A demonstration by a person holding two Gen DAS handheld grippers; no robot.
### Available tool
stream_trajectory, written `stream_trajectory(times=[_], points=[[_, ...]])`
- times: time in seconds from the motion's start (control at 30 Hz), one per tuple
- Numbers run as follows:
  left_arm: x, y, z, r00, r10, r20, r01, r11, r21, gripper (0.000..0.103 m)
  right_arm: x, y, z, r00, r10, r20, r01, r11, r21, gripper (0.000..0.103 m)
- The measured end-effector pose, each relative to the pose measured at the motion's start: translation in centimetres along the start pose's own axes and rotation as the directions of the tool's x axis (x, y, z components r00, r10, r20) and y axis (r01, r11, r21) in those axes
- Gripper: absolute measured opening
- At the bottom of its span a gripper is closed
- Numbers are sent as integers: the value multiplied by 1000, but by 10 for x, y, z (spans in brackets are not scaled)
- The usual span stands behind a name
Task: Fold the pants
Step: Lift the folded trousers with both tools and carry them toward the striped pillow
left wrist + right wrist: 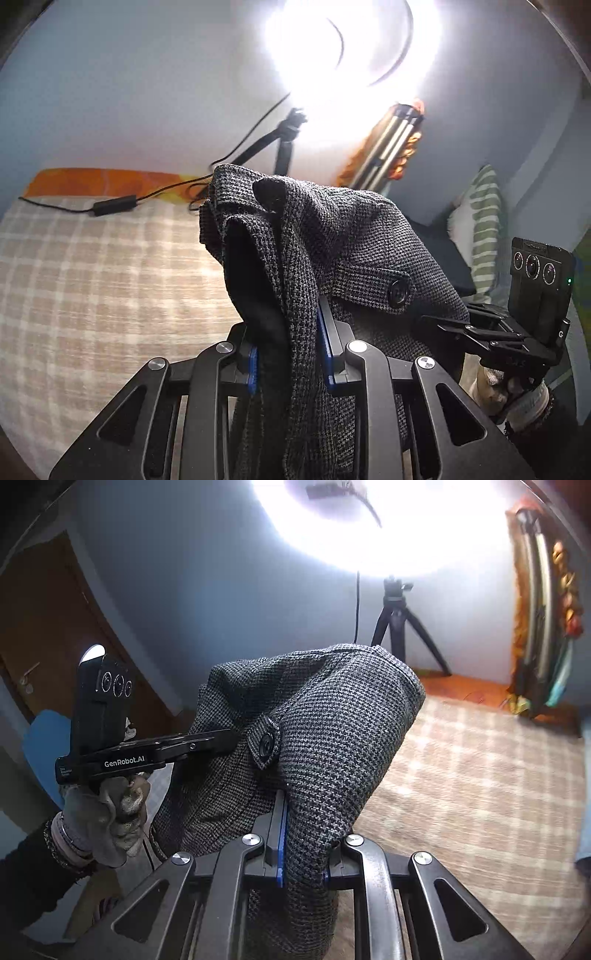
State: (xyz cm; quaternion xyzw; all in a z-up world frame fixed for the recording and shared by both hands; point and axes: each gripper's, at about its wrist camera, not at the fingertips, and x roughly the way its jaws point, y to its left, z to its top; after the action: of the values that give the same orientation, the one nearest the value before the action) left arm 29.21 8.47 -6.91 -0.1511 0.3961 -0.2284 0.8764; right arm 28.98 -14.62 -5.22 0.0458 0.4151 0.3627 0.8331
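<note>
The pants (pixel 354 243) are dark grey houndstooth with a buttoned tab. Both grippers hold them up above the bed. My left gripper (pixel 291 350) is shut on a bunched fold of the fabric, which drapes over and between its blue pads. My right gripper (pixel 303 834) is shut on another part of the same pants (pixel 325 716). The right gripper also shows in the left wrist view (pixel 517 328) at the right, and the left gripper shows in the right wrist view (pixel 177 749) at the left, its tips hidden in the cloth.
A beige checked bedspread (pixel 92 288) lies below. A black cable with an inline box (pixel 110 206) crosses its far edge. A bright ring light on a tripod (pixel 402 624) stands behind. A brown door (pixel 55 635) is at left. A striped cloth (pixel 484 229) is at right.
</note>
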Motion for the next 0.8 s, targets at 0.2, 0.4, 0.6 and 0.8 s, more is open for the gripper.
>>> stream_trajectory(times=[0.2, 0.4, 0.6, 0.8], points=[[-2, -38, 0, 999, -43, 21, 43, 999, 23, 23, -43, -8, -3, 999, -40, 34, 40, 999, -13, 12], [5, -83, -2, 996, -88, 18, 87, 995, 59, 23, -79, -18, -7, 994, -88, 63, 89, 996, -7, 12], [29, -130, 2, 993, -122, -1, 121, 988, 94, 23, -120, -39, -22, 986, -143, 86, 144, 990, -4, 12], [59, -186, 12, 986, -168, -9, 168, 976, 136, 23, -177, -79, -30, 974, -196, 117, 196, 981, 17, 12]])
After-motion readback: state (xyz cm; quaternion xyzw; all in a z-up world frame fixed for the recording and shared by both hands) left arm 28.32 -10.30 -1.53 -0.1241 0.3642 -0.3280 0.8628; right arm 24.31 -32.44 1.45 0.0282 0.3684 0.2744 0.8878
